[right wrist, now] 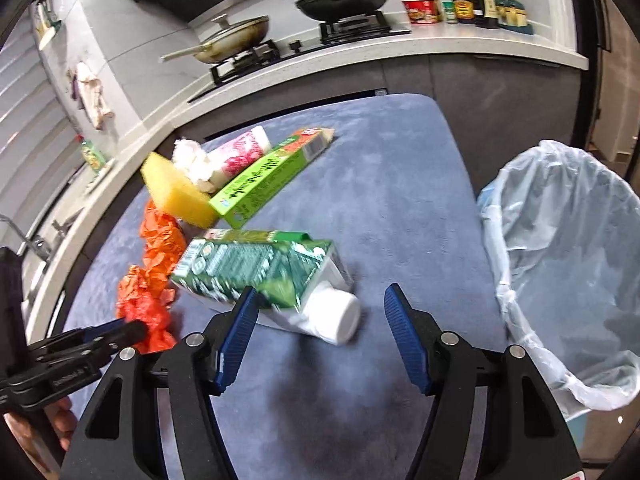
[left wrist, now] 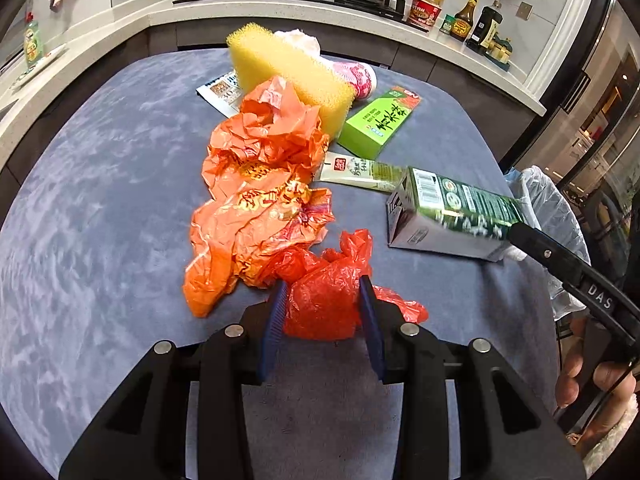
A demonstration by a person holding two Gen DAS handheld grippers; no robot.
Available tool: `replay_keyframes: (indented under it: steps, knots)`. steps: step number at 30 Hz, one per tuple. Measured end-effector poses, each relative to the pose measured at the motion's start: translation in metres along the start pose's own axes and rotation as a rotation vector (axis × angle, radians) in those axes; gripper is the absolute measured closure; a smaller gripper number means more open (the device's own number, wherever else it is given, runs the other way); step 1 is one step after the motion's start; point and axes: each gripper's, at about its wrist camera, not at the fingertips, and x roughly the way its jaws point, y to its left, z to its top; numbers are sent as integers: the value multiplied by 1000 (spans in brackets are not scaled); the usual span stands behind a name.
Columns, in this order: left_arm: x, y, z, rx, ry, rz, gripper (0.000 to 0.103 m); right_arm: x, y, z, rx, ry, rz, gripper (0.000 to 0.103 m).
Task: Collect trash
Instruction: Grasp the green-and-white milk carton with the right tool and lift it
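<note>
My left gripper (left wrist: 324, 300) has its blue pads pressed in on a crumpled red plastic bag (left wrist: 326, 300), pinching it from both sides just above the blue table (left wrist: 100, 200) near the front edge. My right gripper (right wrist: 320, 320) is spread wide, nothing between the fingers; the left pad sits right against a green carton (right wrist: 256, 270) with a white cap, which is tipped and blurred, and I can't tell whether it rests on the table. Out past the red bag, an orange bag (left wrist: 256, 200) sprawls toward the middle of the table, touching it. Beyond that, toward the far edge, a yellow sponge (left wrist: 292, 76) leans on the pile, with a flat green box (left wrist: 380, 120) just beside it and a pink-printed cup (right wrist: 244, 148) behind. Off the table's right edge stands the bin (right wrist: 568, 264), lined with a pale bag.
</note>
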Motion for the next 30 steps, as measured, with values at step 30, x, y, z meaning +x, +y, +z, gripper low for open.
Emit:
replay_keyframes:
  steps: [30]
  knots:
    - [-6, 9, -11, -19, 7, -13, 69, 14, 54, -17, -189, 43, -38, 36]
